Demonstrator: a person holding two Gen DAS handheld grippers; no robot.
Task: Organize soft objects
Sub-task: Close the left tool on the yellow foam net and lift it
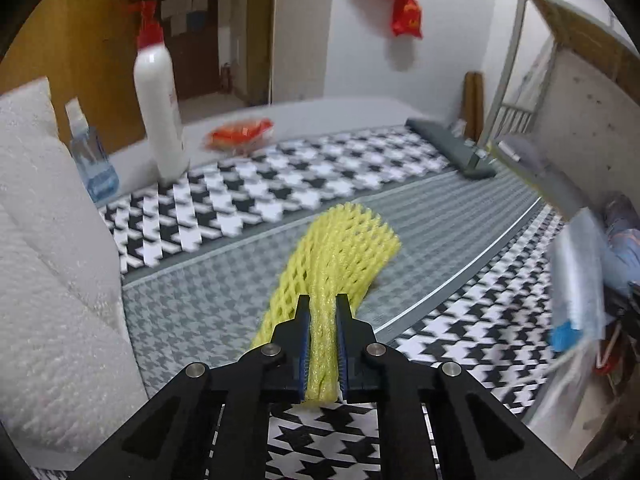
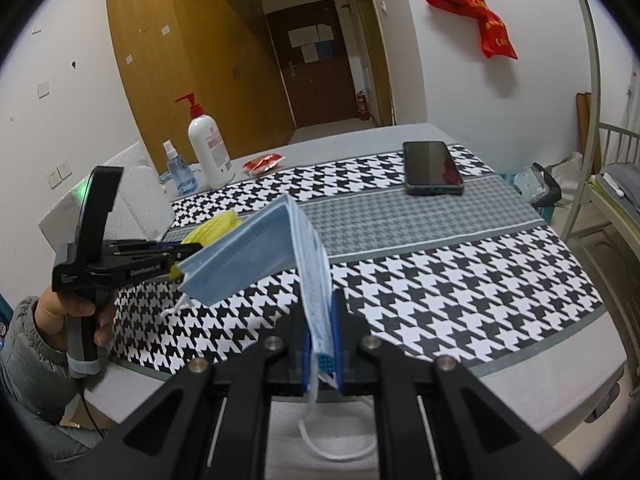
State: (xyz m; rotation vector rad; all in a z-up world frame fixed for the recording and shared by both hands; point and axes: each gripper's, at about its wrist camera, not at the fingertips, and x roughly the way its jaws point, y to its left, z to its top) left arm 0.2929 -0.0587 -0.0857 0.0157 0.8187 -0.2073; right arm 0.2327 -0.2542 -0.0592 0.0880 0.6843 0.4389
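My left gripper [image 1: 322, 300] is shut on a yellow foam fruit net [image 1: 344, 248] and holds it above the houndstooth tablecloth [image 1: 280, 192]. In the right wrist view the left gripper [image 2: 188, 254] shows at the left with the yellow net [image 2: 216, 228] poking out behind the mask. My right gripper [image 2: 322, 300] is shut on a blue surgical face mask [image 2: 256, 256], which is bent over and hangs in the air above the table; its white ear loop [image 2: 332, 440] dangles below. The mask also shows blurred at the right edge of the left wrist view [image 1: 580, 280].
A white pump bottle [image 2: 210, 152], a small blue spray bottle [image 2: 178, 172] and a red packet [image 2: 264, 163] stand at the table's far left. A black phone [image 2: 432, 168] lies at the far right. White bubble wrap [image 1: 44, 260] fills the left side.
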